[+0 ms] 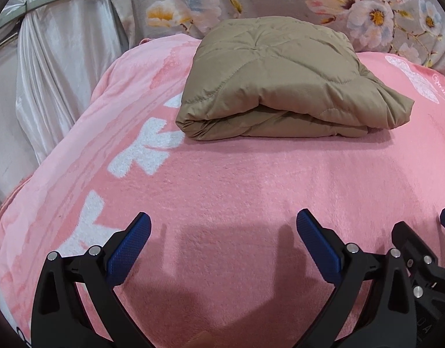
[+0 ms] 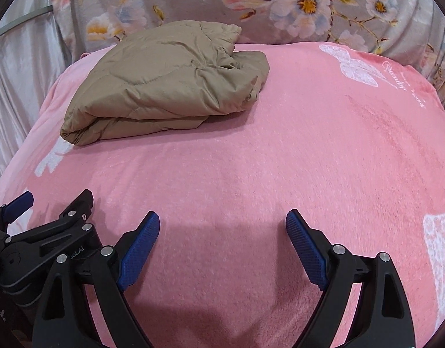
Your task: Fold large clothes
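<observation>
A tan quilted jacket (image 1: 277, 78) lies folded in a thick bundle at the far side of the pink blanket (image 1: 222, 179); it also shows in the right wrist view (image 2: 161, 84), at the upper left. My left gripper (image 1: 224, 221) is open and empty, hovering over the blanket well short of the jacket. My right gripper (image 2: 222, 220) is open and empty too, over bare blanket. The right gripper shows at the left view's right edge (image 1: 419, 249), and the left gripper shows at the right view's left edge (image 2: 45, 229). They sit side by side.
The pink blanket (image 2: 309, 145) has white letters and a butterfly print. A floral grey cover (image 1: 367, 8) rises behind the bed. A white satin curtain (image 1: 57, 66) hangs at the left, past the bed's edge.
</observation>
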The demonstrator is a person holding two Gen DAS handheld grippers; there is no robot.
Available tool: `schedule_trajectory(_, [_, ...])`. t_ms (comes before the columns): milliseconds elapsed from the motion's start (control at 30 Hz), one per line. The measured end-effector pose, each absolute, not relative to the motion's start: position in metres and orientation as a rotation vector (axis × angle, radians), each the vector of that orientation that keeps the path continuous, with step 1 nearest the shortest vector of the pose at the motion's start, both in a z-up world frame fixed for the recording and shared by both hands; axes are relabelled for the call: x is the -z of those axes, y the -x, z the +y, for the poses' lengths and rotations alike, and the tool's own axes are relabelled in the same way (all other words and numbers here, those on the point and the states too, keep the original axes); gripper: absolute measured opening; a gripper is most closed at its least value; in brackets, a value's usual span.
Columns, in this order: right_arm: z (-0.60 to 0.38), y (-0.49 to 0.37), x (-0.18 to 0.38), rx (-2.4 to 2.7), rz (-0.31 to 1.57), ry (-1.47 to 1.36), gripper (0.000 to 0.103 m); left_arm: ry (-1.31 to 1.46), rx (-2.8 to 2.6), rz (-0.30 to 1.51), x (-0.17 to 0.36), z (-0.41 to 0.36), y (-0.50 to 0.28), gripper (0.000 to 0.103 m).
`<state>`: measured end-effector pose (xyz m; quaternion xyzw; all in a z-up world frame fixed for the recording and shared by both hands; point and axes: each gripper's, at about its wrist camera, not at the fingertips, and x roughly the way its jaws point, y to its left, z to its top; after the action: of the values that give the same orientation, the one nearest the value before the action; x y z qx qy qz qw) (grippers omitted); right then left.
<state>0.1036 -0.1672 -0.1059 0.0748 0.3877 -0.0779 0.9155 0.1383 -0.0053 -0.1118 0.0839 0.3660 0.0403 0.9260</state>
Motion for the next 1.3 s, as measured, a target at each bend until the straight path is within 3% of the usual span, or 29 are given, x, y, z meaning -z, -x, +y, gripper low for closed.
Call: schedule_trajectory(1300, [-0.1595,-0.0976,0.0979,0.186,0.759,-0.1,0.087,-0.158,-0.107,0.716,0.1073,-0.0009,-0.1324,0.098])
